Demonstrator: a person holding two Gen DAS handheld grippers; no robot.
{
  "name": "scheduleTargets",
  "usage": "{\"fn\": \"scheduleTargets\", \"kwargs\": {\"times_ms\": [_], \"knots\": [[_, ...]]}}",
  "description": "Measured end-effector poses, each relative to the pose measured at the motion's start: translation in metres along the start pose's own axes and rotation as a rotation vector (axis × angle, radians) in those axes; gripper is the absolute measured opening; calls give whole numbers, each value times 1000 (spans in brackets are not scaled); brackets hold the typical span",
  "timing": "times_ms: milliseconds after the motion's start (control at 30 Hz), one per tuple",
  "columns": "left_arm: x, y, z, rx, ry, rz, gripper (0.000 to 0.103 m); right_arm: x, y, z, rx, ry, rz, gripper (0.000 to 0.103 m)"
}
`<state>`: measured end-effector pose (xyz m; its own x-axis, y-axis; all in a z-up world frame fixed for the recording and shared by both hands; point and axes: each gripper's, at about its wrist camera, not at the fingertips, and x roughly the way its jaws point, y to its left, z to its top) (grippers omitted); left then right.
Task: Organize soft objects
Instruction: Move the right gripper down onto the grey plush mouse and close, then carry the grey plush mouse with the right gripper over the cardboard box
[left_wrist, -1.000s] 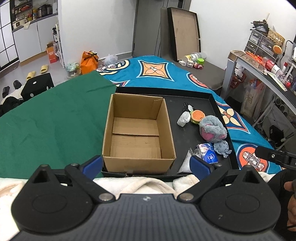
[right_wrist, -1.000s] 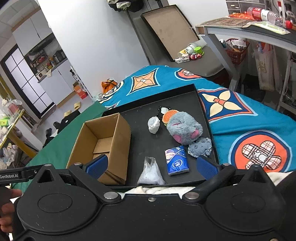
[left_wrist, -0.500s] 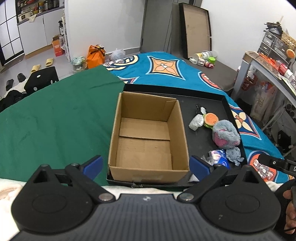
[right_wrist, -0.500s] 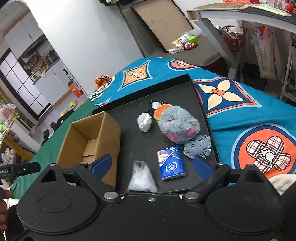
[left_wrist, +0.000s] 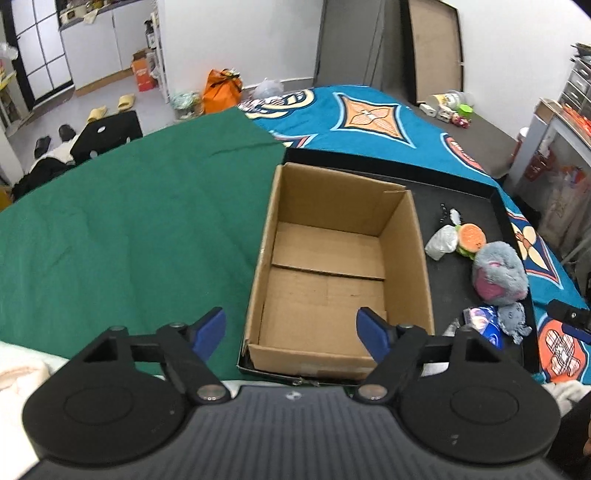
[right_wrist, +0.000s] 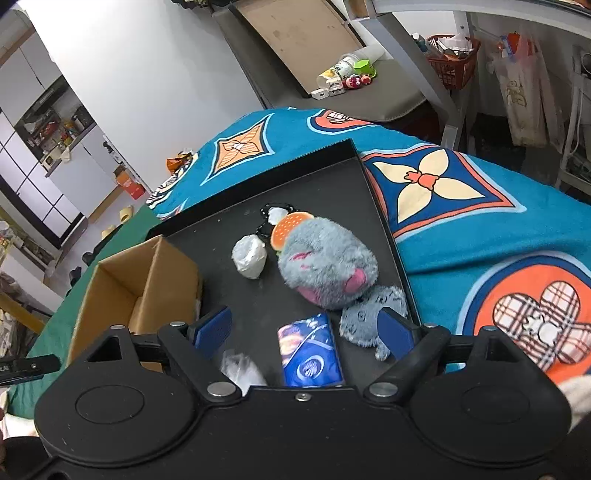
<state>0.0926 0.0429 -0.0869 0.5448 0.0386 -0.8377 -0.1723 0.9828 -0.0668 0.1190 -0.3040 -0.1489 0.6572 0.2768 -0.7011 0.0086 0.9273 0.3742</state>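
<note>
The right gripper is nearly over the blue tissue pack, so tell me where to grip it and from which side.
Grip the tissue pack across its narrow width, on the two long edges, coming down from above. It lies flat on the tray with its long axis running away from the right gripper, whose closing jaws already straddle it without touching. The small plush crowds its right edge, so keep that finger tight in.

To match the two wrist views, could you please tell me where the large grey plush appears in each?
Left wrist: grey plush at the right edge, on the black tray, right of the cardboard box.
Right wrist: grey plush near centre, on the tray, right of the box.
Shared landmark: the burger toy beside it.
</note>
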Motion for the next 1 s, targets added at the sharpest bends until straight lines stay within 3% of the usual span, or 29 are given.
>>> {"fn": "scheduleTargets", "kwargs": {"times_ms": [167, 300, 667, 1000], "knots": [[17, 13, 4, -76, 44, 6, 69, 24, -2, 9, -29, 16, -35, 86], [34, 18, 6, -102, 107, 27, 56, 43, -1, 15, -65, 15, -59, 86], [70, 23, 10, -142, 205, 27, 55, 80, -2, 19, -130, 3, -95, 86], [97, 21, 16, -151, 257, 51, 43, 102, 0, 15, -180, 12, -128, 91]]}}
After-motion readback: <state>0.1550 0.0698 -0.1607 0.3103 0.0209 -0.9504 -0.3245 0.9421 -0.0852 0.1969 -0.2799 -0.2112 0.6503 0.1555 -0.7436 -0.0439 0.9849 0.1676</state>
